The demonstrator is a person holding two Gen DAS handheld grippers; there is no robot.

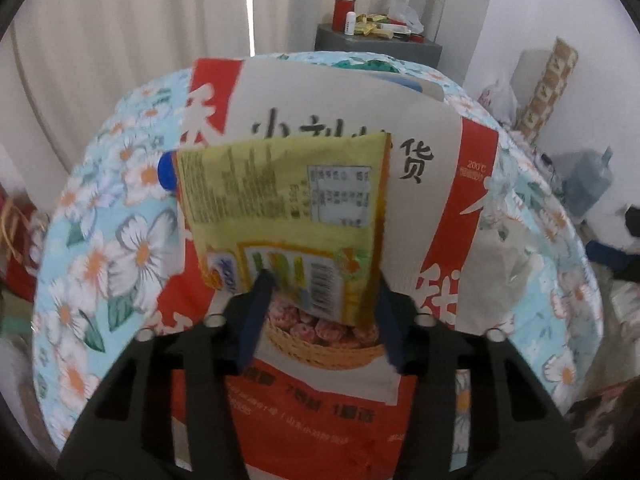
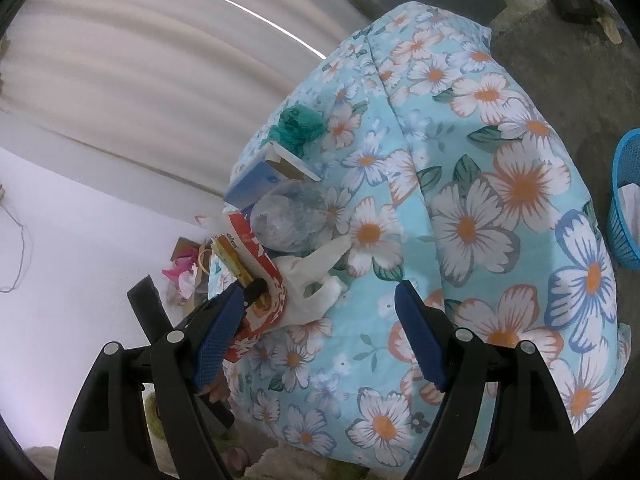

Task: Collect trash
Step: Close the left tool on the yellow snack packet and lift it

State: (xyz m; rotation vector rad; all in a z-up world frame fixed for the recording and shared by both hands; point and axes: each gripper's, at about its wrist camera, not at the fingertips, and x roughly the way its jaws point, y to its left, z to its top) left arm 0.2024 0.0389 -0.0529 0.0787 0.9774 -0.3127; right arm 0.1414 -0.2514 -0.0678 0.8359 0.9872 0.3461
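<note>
Left claw (image 1: 320, 292) seems, through the blur, clamped on the yellow wrapper (image 1: 284, 216); right claw (image 2: 320, 336) gapes empty over the floral tabletop (image 2: 480, 200), blue basket (image 2: 626, 200) at three o'clock.

Soft, even daylight filters through pale curtains (image 1: 132, 28), with a bright slit where they part. Shadows are faint and glare is slight. Fisheye bending curves both views, with black vignetting at the corners. The floral cloth (image 2: 480, 184) is fairly sharp in the right view; the left view's edges are smeared and its print soft.
</note>
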